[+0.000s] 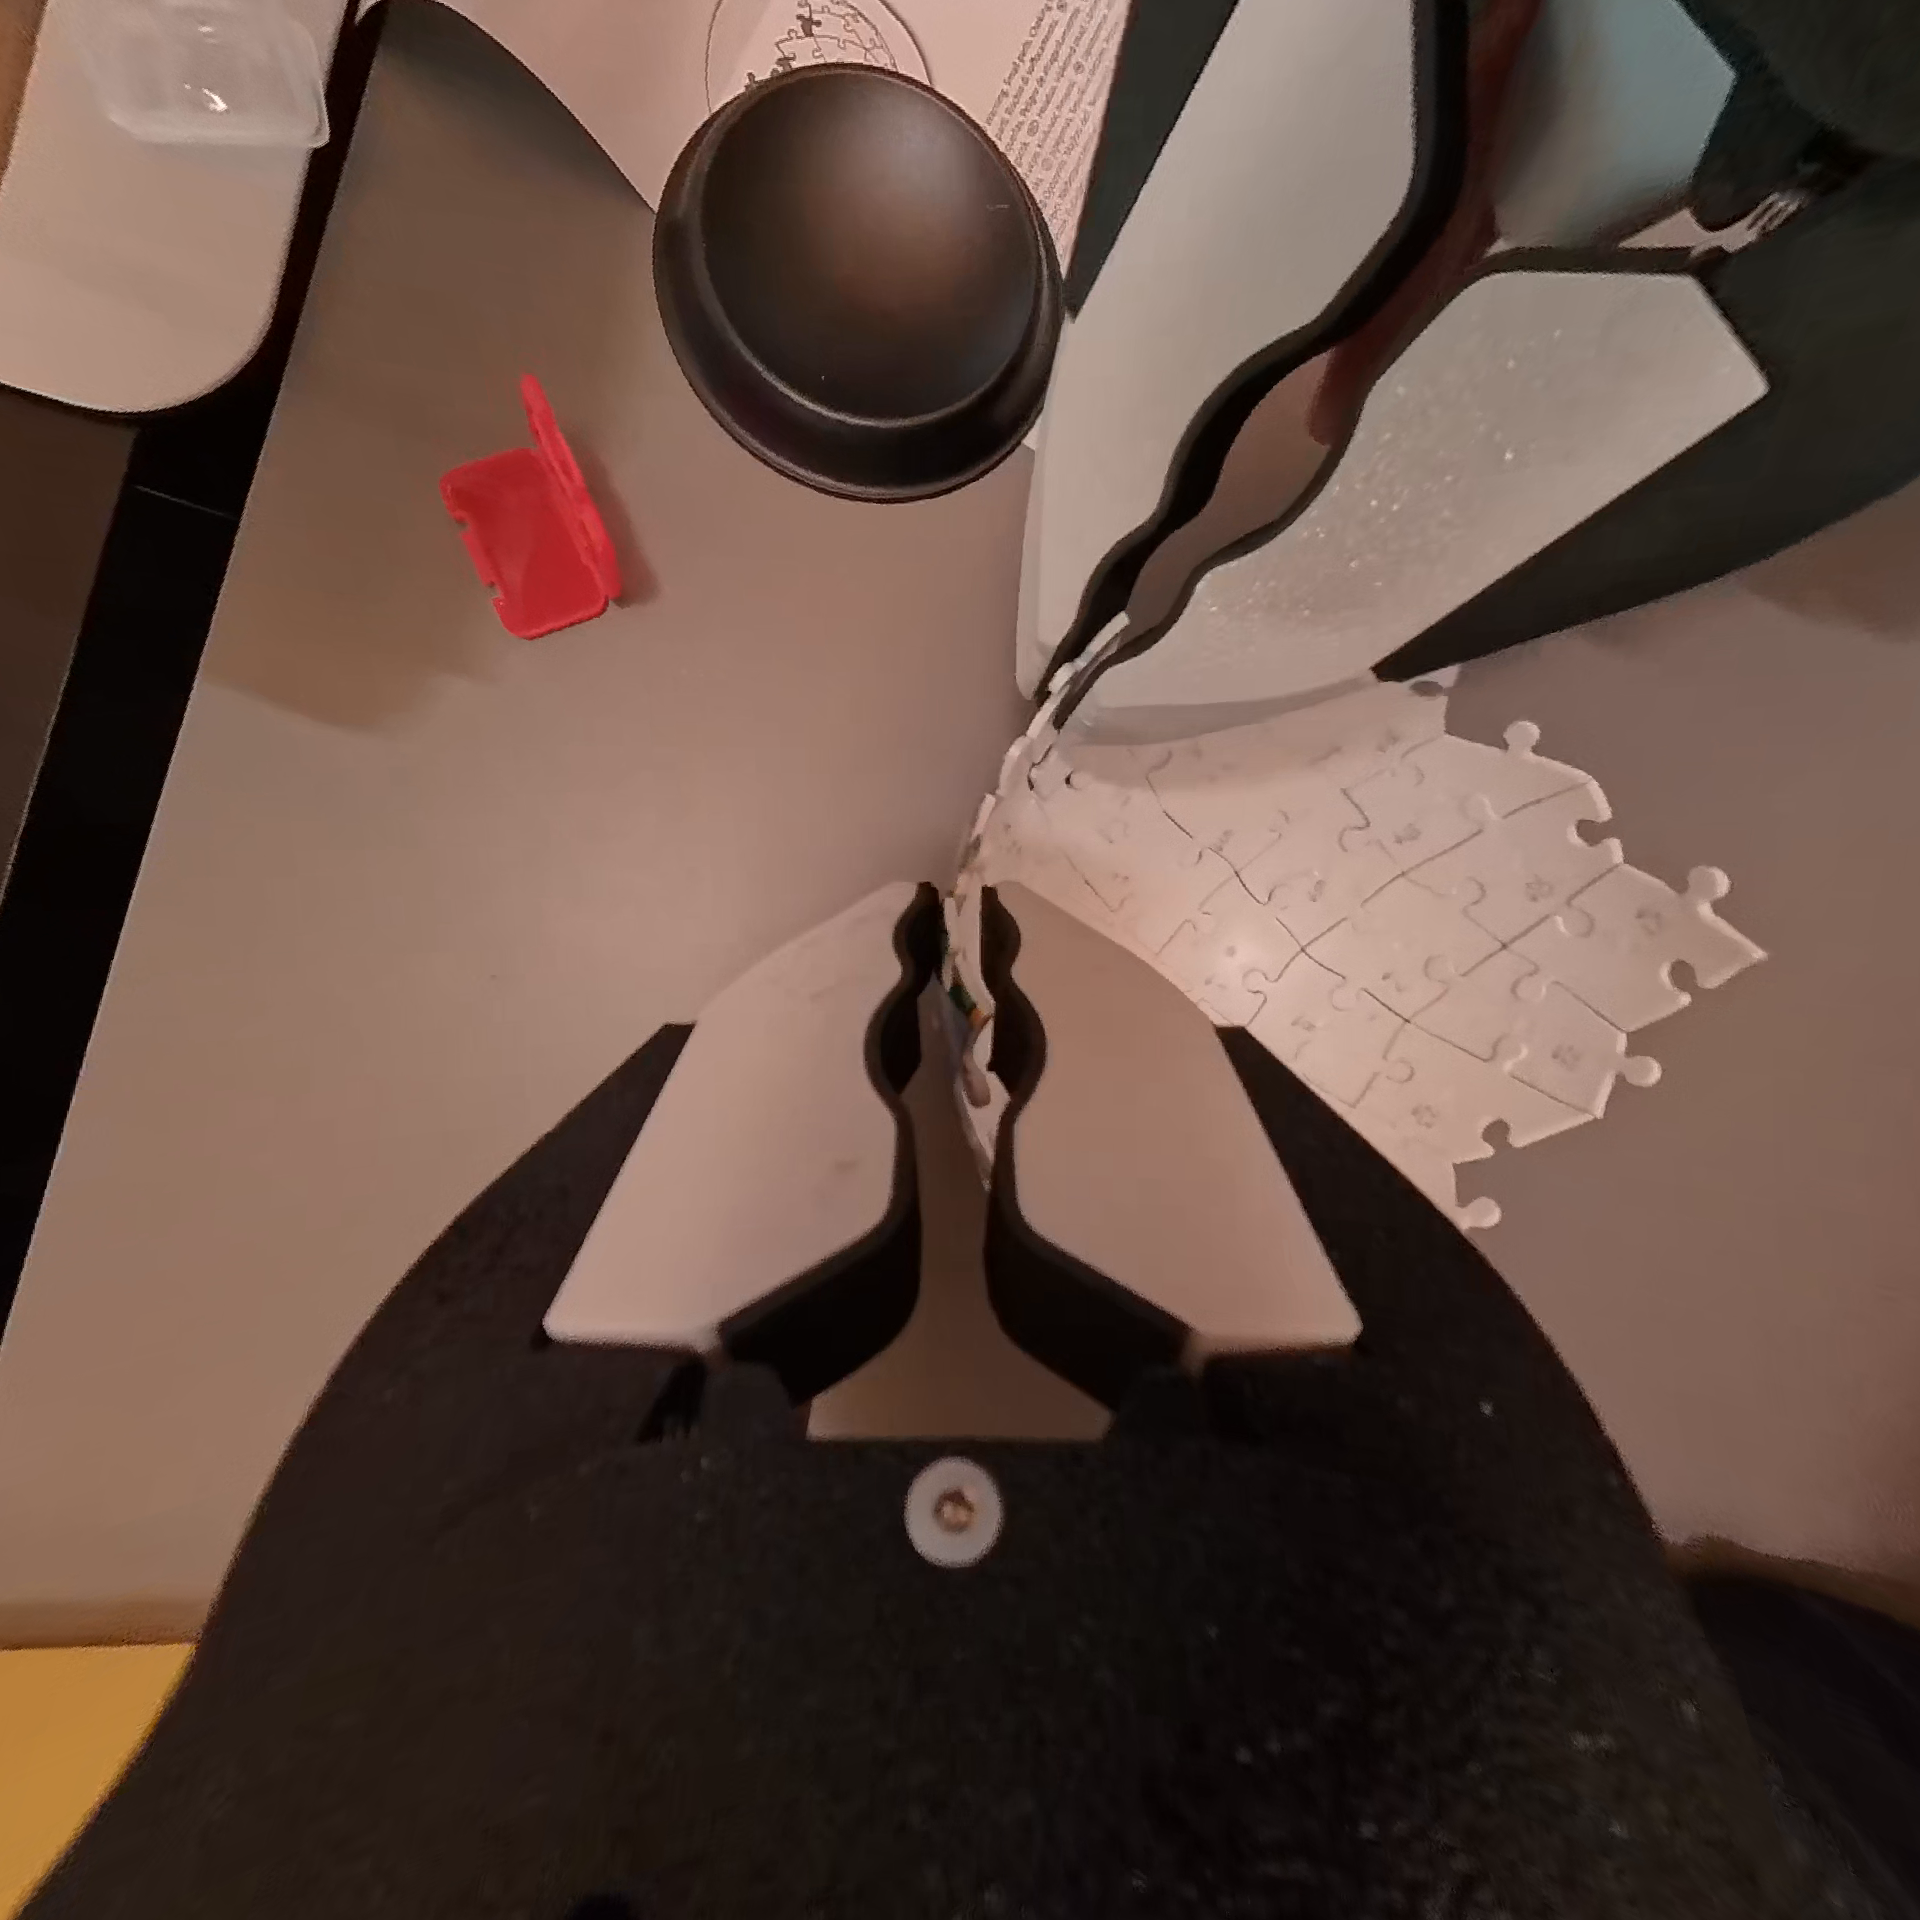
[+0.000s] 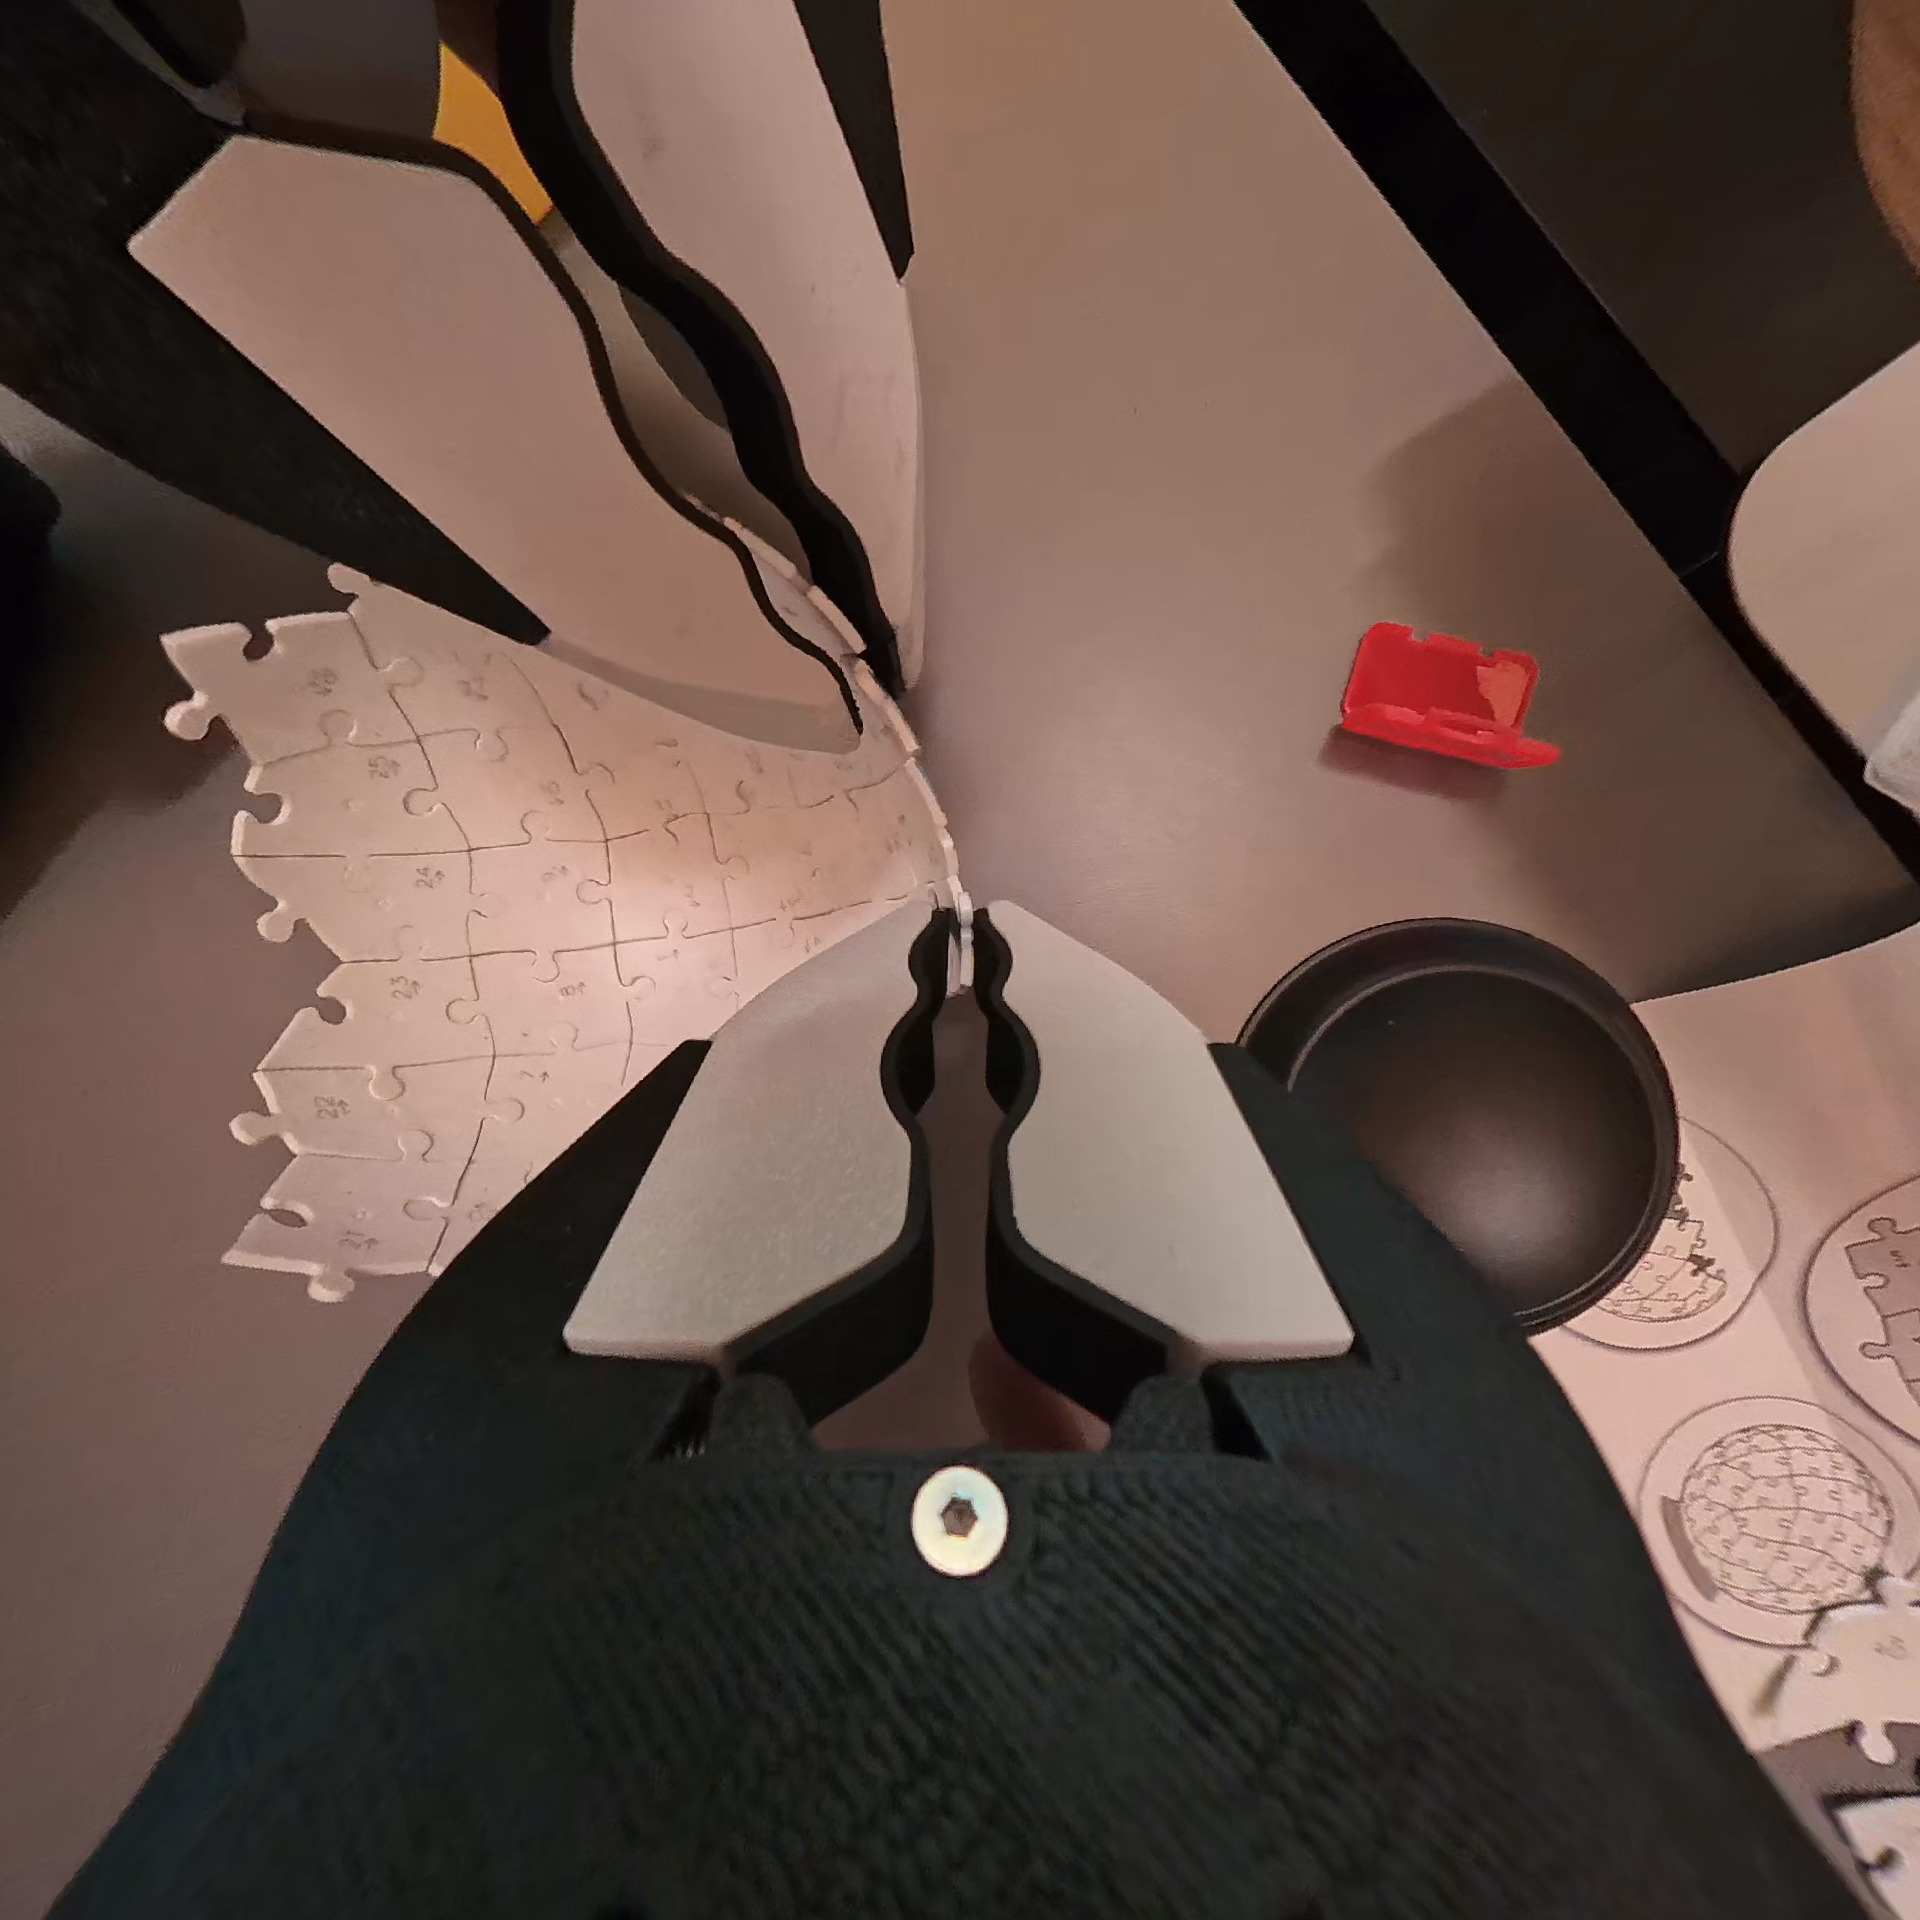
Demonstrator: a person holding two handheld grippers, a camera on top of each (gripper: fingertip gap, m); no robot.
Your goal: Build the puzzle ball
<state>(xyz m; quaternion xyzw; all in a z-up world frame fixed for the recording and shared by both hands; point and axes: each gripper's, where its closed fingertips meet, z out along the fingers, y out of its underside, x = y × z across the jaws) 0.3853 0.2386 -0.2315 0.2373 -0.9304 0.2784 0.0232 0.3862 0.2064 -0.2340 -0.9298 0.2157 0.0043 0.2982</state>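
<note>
Left gripper (image 1: 958,914): its black and white fingers are pinched on one edge of the curved white sheet of joined puzzle pieces (image 1: 1382,935).
Right gripper (image 2: 964,935): its fingers are pinched on the same edge, a bit farther along.
Puzzle sheet: it is held up in the air between both grippers, bending like part of a ball, with its plain side showing.
Close by: a small red plastic box (image 1: 530,520) sits open on the table.
Farther: a round black bowl-shaped stand (image 1: 857,281) rests partly on a white paper with drawings (image 2: 1725,1455).
Table: a smooth grey table (image 1: 416,935) with a dark edge.
</note>
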